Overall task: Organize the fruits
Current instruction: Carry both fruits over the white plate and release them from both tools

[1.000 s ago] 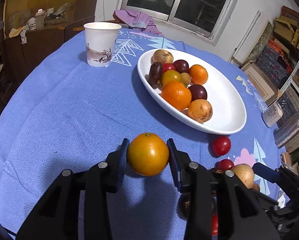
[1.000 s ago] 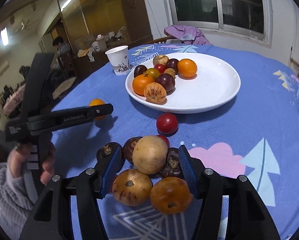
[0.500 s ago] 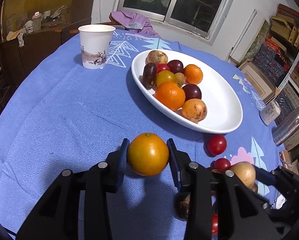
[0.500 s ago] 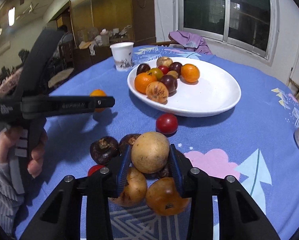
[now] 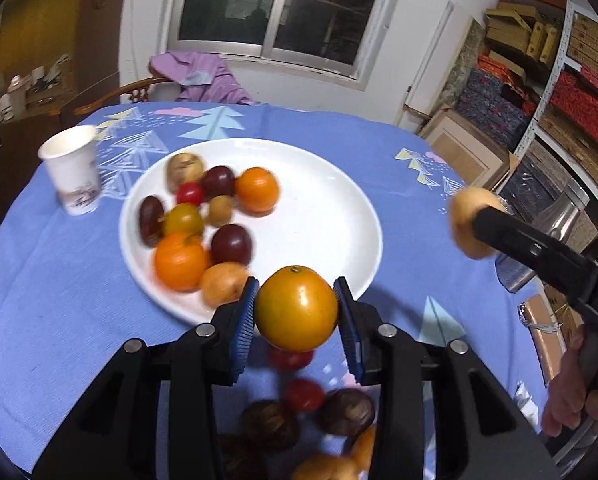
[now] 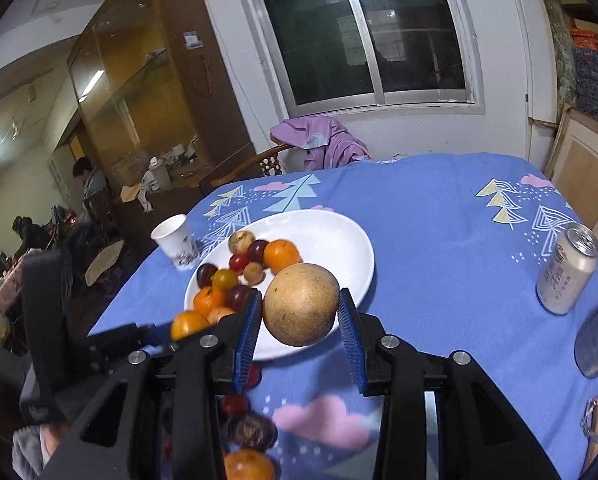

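Left wrist view: my left gripper [image 5: 297,314] pinches an orange [image 5: 296,308] above the plate's [image 5: 331,216] near rim.
Right wrist view: my right gripper [image 6: 299,317] pinches a tan round fruit [image 6: 301,303] over the same rim.
Plate: fruit crowds its left half; I see the right half bare.
Edges: cup [image 5: 72,169] left of plate, can [image 6: 567,267] well right.
Cloth: loose fruit lies under both grippers.
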### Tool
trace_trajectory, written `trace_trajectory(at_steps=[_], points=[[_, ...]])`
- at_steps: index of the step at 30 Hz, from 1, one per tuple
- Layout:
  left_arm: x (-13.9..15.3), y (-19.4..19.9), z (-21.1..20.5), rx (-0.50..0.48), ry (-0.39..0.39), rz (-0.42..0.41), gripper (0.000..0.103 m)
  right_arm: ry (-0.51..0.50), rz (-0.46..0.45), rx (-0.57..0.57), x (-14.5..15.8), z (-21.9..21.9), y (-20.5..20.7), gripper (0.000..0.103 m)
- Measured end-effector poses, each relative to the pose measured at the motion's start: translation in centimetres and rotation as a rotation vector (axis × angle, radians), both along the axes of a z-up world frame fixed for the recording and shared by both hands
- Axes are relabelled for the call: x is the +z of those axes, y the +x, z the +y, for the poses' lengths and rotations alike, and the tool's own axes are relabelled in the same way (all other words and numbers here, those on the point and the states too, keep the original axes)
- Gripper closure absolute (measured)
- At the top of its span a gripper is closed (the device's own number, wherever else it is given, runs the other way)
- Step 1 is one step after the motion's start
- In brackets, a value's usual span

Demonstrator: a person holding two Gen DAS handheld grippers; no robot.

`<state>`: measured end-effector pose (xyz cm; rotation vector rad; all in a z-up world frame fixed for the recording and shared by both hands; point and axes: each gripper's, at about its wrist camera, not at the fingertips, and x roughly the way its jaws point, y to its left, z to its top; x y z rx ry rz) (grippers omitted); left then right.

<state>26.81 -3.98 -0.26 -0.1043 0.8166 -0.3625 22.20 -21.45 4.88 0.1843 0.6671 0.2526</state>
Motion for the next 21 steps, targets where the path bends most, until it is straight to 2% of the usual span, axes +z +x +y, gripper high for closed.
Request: trace_trajectory(at_steps=[3, 9, 15, 21], points=[[-1.1, 1.4, -1.9, -0.012, 0.026, -0.002, 0.065, 0.028, 0.030, -0.021, -1.3, -0.1, 2.7, 0.064], [-2.7, 3.3, -2.6, -0.022, 0.053, 0.014, 0.065, 0.051, 0.093, -0.047, -4.2, 0.3, 6.8, 0.064], [-3.3, 3.9, -2.9, -0.016, 0.090, 0.005, 0.065, 0.025, 0.090, -0.026, -5.0, 1.3, 7.7, 0.064], [-3.6, 3.9, -2.5, -0.003, 0.088, 0.008, 0.065, 0.032, 0.069, -0.034, -4.4, 0.8, 7.5, 0.064]])
